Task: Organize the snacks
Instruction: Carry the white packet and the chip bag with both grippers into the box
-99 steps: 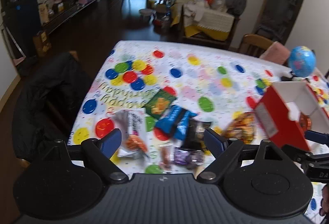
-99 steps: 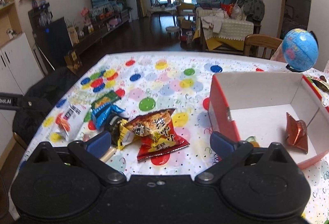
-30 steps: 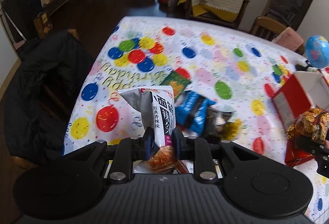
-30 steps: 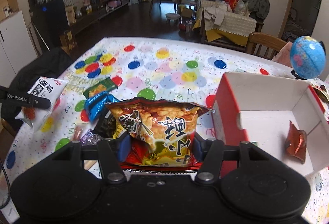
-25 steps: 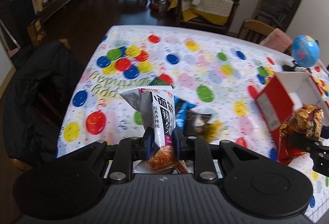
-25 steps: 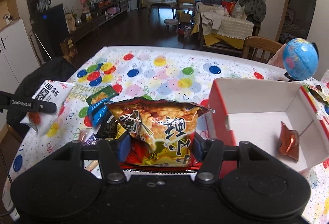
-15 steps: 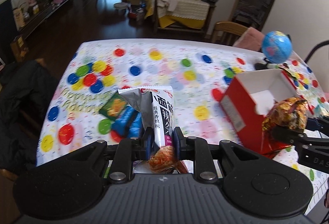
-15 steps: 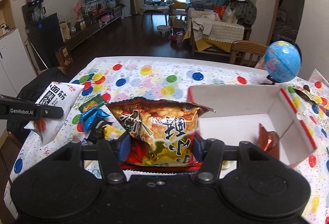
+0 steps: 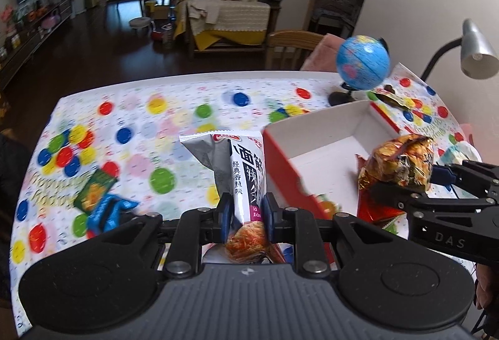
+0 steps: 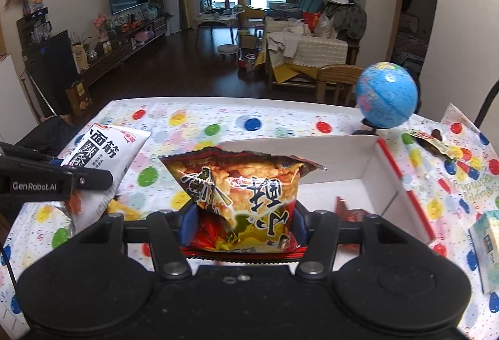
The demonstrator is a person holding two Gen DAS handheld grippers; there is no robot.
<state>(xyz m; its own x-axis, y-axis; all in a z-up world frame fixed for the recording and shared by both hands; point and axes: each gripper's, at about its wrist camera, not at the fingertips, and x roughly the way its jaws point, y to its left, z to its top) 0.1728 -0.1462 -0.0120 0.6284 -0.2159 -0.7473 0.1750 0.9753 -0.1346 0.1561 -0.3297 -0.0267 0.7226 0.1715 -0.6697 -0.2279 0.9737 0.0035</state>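
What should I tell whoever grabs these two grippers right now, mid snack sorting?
Left gripper: shut on the white and grey snack packet, held off the table, left of the box.
Right gripper: shut on the orange and red chip bag, held at the near wall of the red and white box.
Done: one small red packet lies in the box.
Left: drop both held bags into the box, then fetch the green packet and blue packet on the tablecloth. Another wrapper lies by the globe.
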